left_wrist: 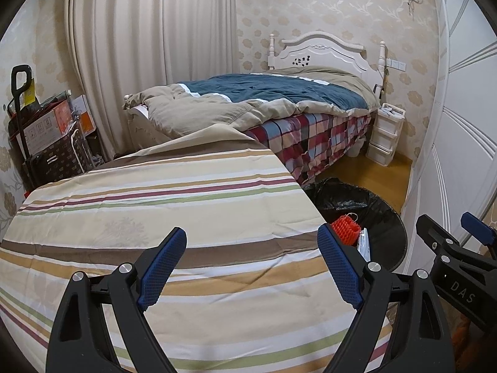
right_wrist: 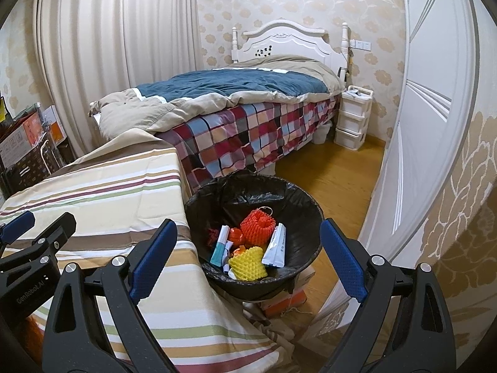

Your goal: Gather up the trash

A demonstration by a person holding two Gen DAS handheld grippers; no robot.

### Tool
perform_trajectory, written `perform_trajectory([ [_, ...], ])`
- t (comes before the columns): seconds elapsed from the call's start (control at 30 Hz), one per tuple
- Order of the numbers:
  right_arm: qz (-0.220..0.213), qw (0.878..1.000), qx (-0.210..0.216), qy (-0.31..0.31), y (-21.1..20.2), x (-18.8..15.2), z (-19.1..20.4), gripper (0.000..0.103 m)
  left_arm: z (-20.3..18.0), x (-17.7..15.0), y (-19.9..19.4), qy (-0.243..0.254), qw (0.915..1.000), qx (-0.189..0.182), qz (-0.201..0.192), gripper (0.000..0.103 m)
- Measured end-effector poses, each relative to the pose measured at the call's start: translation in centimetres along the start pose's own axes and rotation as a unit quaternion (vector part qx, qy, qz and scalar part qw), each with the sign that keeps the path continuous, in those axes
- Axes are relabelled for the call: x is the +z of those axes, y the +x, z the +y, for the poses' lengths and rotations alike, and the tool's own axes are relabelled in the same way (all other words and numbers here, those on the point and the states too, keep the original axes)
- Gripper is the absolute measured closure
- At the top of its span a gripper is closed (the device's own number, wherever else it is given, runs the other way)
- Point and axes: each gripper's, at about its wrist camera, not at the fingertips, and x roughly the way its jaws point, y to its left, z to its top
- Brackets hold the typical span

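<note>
- Left wrist view: the left gripper [left_wrist: 251, 262] stands wide open and holds nothing; between its blue-padded jaws lies only the striped beige cloth-covered surface [left_wrist: 161, 205], with no loose trash visible on it.
- Left wrist view: the round bin lined with a black plastic bag [left_wrist: 366, 202] sits just beyond the cloth's right edge, partly hidden. Risk: a jaw lowered here snags the cloth and drags it.
- Right wrist view: the right gripper [right_wrist: 248, 250] is also wide open and empty, poised above the bin.
- Right wrist view: the trash rests inside the bag: an orange foam net sleeve [right_wrist: 259, 222], a yellow foam net sleeve [right_wrist: 248, 262] and white paper wrappers [right_wrist: 276, 245].
- Right wrist view: the bin appears to rest on stacked boxes [right_wrist: 285, 301], though the base is poorly seen. Risk: a push on the rim tips it and spills the contents.
</note>
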Motion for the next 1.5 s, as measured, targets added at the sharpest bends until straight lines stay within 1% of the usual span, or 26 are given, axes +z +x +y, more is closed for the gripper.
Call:
perform_trajectory([
  [1.5,0.000,1.000,0.000,-0.001,0.02,0.01,0.19,0.012,0.34,-0.11,-0.15,-0.003,1.0000,0.000,0.000,0.017],
])
